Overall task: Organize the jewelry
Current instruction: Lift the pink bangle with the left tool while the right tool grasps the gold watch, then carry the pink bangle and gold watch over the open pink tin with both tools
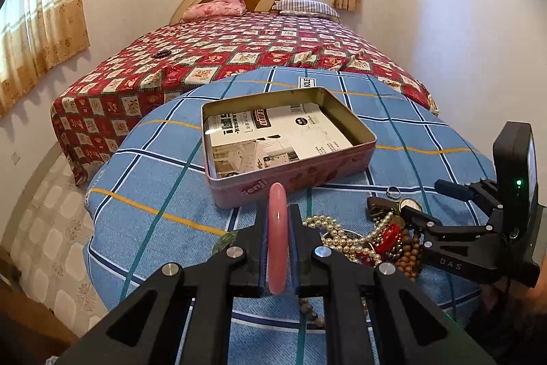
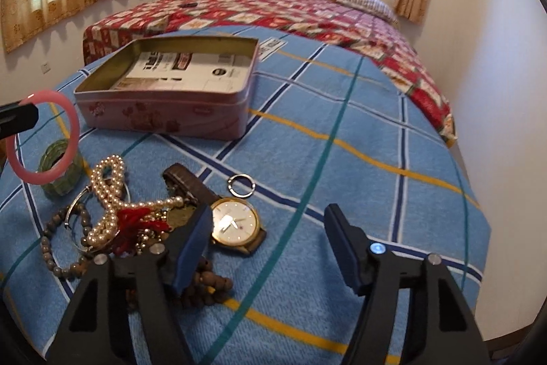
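The left gripper (image 1: 277, 228) clamps a pink bangle (image 1: 277, 238) edge-on, raised off the blue plaid blanket (image 2: 342, 132). The open pink tin (image 1: 287, 142) sits at its twelve o'clock. The right gripper (image 2: 268, 224) hovers, jaws spread wide and empty, beside a gold wristwatch (image 2: 234, 221) at nine o'clock.

Your left gripper (image 2: 13, 118) cut off at the right wrist view's edge, wooden beads (image 2: 205, 289) partly behind your right gripper's finger (image 2: 191, 248), tin (image 1: 290, 156) print too small to read.

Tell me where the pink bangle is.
The pink bangle is clamped upright in the left hand-held gripper, raised just short of the tin box.
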Demonstrator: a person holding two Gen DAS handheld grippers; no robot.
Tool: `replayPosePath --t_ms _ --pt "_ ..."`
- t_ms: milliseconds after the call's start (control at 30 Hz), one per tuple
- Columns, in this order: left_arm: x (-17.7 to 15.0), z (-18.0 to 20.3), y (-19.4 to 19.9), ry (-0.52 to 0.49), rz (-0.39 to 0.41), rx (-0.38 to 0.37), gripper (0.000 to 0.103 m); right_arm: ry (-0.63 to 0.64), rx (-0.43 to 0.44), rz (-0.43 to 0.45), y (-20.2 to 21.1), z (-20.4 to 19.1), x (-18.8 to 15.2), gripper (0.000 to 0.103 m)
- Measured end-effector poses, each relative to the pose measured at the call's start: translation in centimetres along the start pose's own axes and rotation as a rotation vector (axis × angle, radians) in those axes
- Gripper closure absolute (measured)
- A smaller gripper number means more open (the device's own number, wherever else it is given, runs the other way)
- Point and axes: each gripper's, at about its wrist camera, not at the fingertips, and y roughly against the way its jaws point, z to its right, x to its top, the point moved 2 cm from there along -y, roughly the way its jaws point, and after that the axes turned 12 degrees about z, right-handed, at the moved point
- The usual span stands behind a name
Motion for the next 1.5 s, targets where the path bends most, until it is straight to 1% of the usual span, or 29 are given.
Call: replayPosePath --t_ms 100,167,200,233,300,333,400,500,533,567,633,667,800,867,900,933,1100,1200,1267,1500 --pt "0.0 -0.1 0.0 0.001 -0.003 -0.001 0.093 -0.006 0.036 -0.012 -0.3 0.0 -0.2 0.035" --pt "0.0 -0.1 -0.1 0.004 -0.004 -0.001 0.093 -0.012 0.068 -0.019 -0.2 -0.1 -0.3 0.038" --pt "0.0 -0.2 -0.1 0.007 -0.005 -0.002 0.093 -0.016 0.085 -0.025 -0.2 -0.1 -0.4 0.041" --pt "-0.1 -0.1 -0.1 0.006 -0.005 -0.002 0.093 -0.016 0.100 -0.038 -0.4 -0.2 -0.5 0.049" --pt "0.0 -0.1 -0.2 0.006 -0.004 0.000 0.093 -0.029 0.113 -0.038 -0.5 -0.2 -0.5 0.057" --pt "-0.1 -0.1 -0.2 0.006 -0.004 -0.001 0.093 -0.039 0.119 -0.040 -0.5 0.0 -0.5 0.059" --pt "-0.1 -0.1 -0.3 0.004 -0.003 -0.001 0.093 -0.034 0.120 -0.037 -0.4 -0.1 -0.5 0.063" --pt "-0.1 -0.1 -0.2 0.006 -0.003 0.000 0.093 -0.027 0.122 -0.034 -0.3 -0.3 -0.5 0.065" --pt "-0.1 -0.1 -0.2 0.007 -0.003 0.000 0.093 -0.025 0.121 -0.032 -0.2 -0.3 -0.5 0.069" --pt "-0.1 -0.1 -0.2 0.008 -0.003 -0.001 0.093 -0.019 0.116 -0.022 0.0 -0.4 -0.4 0.069" --pt "-0.1 -0.1 -0.2 0.007 -0.003 0.000 0.093 -0.015 0.111 -0.003 0.3 -0.4 -0.2 0.079" --pt "-0.1 -0.2 -0.2 0.008 -0.003 0.000 0.093 -0.003 0.104 0.002 0.5 -0.5 0.0 0.080" --pt "-0.2 -0.1 -0.3 0.004 -0.008 -0.002 0.093 0.026 0.090 -0.002 0.2 -0.8 0.0 0.079" --pt "-0.4 -0.2 -0.6 0.011 -0.023 -0.003 0.093 0.022 0.092 -0.025 -0.4 -0.9 -0.2 0.070" --pt "-0.5 -0.3 -0.7 0.019 -0.030 -0.008 0.093 0.015 0.097 -0.038 -0.8 -0.8 -0.3 0.058" --pt "-0.6 -0.4 -0.8 0.026 -0.034 -0.010 0.093 0.008 0.102 -0.042 -0.8 -0.7 -0.4 0.056" --pt "-0.6 -0.2 -0.8 0.020 -0.032 -0.010 0.093 0.000 0.151 -0.056 -1.1 -0.3 -0.3 0.055" --pt "-0.6 -0.2 -0.7 0.019 -0.032 -0.014 0.093 0.032 0.155 -0.056 -1.3 -0.5 -0.2 0.056" --pt "-0.6 -0.3 -0.7 0.021 -0.032 -0.014 0.093 0.039 0.170 -0.056 -1.3 -0.7 -0.1 0.064" --pt "-0.5 -0.4 -0.6 0.022 -0.030 -0.016 0.093 0.039 0.177 -0.036 -0.7 -0.9 -0.3 0.065"
